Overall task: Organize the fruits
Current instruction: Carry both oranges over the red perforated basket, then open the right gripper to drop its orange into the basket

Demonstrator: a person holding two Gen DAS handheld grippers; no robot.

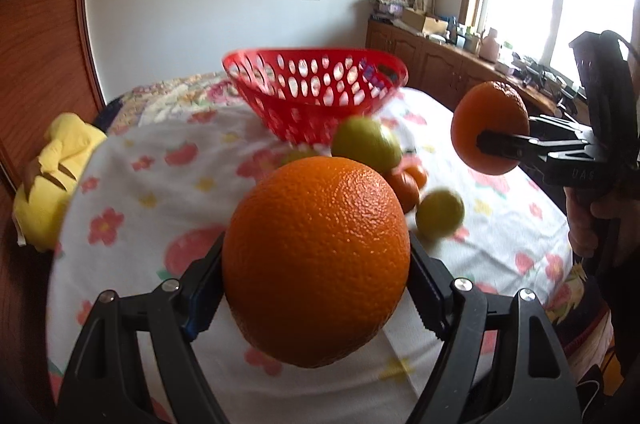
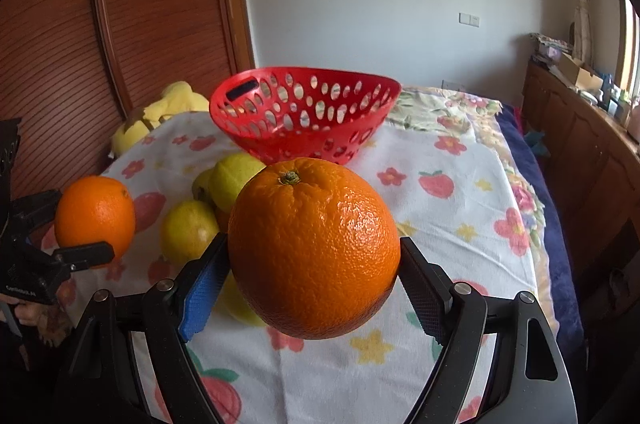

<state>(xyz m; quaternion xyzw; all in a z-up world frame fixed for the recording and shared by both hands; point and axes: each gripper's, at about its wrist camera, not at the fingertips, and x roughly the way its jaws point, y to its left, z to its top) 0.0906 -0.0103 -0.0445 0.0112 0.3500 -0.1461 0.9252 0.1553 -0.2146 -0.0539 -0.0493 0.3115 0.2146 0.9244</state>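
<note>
You are working on a bed [image 2: 460, 224] spread with a white cloth printed with flowers and strawberries; a floral quilt lies behind the red basket [image 2: 304, 116], with a ribbed wooden door [image 2: 120, 36] and a white wall beyond. Left of the basket sits a yellow plush toy [image 2: 160, 116]; far to its right a wooden cabinet [image 2: 580, 152] runs under a bright window.

The basket stands upright on the cloth and looks empty through its holes, though you cannot see its floor fully. So the sorting seems barely begun: nothing appears to be inside yet.

You hold two oranges in the air, both in front of the basket. Your left tool [image 1: 316, 276] is closed around one large orange [image 1: 316, 260], its pads pressing both sides. Your right tool [image 2: 314, 268] grips the other orange [image 2: 314, 248] the same way, stem upward.

Left on the cloth, just in front of the basket, is a loose cluster: at least three yellow-green fruits [image 2: 188, 232] and two or so small tangerines [image 1: 404, 188], partly hidden behind your oranges. Judging by this, both held oranges go into the basket first, then the cluster.
</note>
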